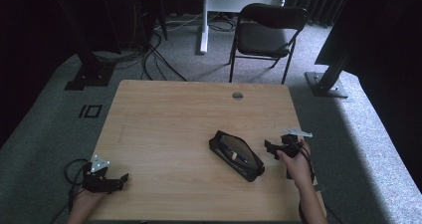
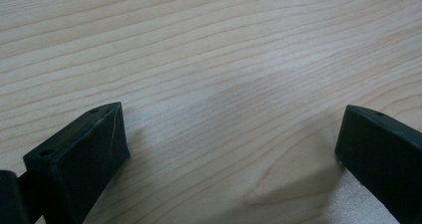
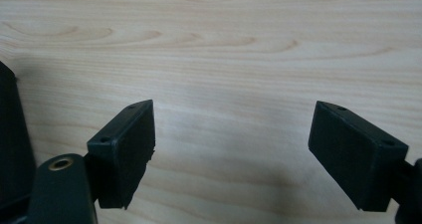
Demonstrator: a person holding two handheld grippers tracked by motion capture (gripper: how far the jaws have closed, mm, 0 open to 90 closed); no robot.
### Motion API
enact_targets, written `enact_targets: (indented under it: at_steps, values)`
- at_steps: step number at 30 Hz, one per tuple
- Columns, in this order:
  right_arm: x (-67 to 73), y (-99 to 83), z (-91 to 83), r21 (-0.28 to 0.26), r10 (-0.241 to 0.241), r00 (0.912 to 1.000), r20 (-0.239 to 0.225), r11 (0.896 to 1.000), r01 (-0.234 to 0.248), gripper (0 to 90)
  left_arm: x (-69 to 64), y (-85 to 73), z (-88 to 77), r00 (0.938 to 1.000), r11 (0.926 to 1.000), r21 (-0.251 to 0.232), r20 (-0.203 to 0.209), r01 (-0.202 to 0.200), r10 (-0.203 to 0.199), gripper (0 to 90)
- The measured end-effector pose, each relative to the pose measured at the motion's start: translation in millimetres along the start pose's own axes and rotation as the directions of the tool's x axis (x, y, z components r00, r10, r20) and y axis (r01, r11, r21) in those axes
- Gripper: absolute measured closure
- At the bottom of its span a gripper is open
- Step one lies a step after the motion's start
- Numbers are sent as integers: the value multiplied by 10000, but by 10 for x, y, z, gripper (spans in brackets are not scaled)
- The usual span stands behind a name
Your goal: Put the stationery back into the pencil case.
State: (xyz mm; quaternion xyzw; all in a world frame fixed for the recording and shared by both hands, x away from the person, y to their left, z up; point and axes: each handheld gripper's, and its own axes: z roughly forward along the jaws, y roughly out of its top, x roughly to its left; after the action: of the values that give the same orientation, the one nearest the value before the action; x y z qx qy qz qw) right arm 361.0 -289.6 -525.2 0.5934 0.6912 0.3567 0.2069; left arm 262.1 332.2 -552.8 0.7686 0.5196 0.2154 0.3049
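Claws are both gaping wide with nothing between their jaws: the left claw [image 1: 117,180] is resting well apart from the black pencil case [image 1: 236,156], near the worktop's [image 1: 174,119] front-left corner. The right claw [image 1: 270,148] is hovering just beside the case's right end. Beyond the case, a black chair [image 1: 266,35] is standing on the floor.

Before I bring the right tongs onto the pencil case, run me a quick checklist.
1. Right tongs open: ok, jaws wide apart with nothing between them.
2. Pencil case within reach: ok, it lies just beside the right tongs.
3. Case open, contents showing: ok, a pen lies inside.
4. Left tongs free: ok, open and empty over bare table.
5. Right tongs touching the case: cannot tell, a dark edge sits close at the side of the right gripper view.
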Motion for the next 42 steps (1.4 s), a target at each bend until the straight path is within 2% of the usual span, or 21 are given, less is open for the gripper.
enact_targets:
  at_steps: [9, 17, 29, 32, 35, 38, 42]
  values:
    - [-49, -213, -84, -31, -146, 9993, 344, 9999, 147, 143, 0, 0, 0, 10000, 10000, 1, -1, -2, 2, 2]
    - [-68, -408, -222, -214, 42, 9989, 458, 9998, -32, 139, 0, 0, 0, 10000, 10000, 1, -1, -5, 5, 2]
    - [-67, -615, -428, -464, 107, 9940, 1087, 9989, -57, 139, 2, 0, -1, 10000, 10000, 13, -4, -27, 27, 2]
    - [-98, -674, -453, -402, 192, 9936, 1109, 9991, -148, 139, 1, -1, 0, 10000, 10000, -1, -3, -19, 19, 2]
    - [-119, -739, -457, -100, -160, 9927, 1199, 9998, 173, 139, 2, 0, 0, 10000, 10000, 2, -4, -26, 26, 2]
    - [-152, -790, -440, 61, -88, 9919, 1270, 9999, 81, 137, 1, -1, 0, 10000, 10000, 2, -4, -27, 27, 2]
    - [-166, -821, -467, 126, -245, 9888, 1470, 9997, 229, 138, 1, -1, 0, 10000, 10000, -1, -6, -26, 26, 2]
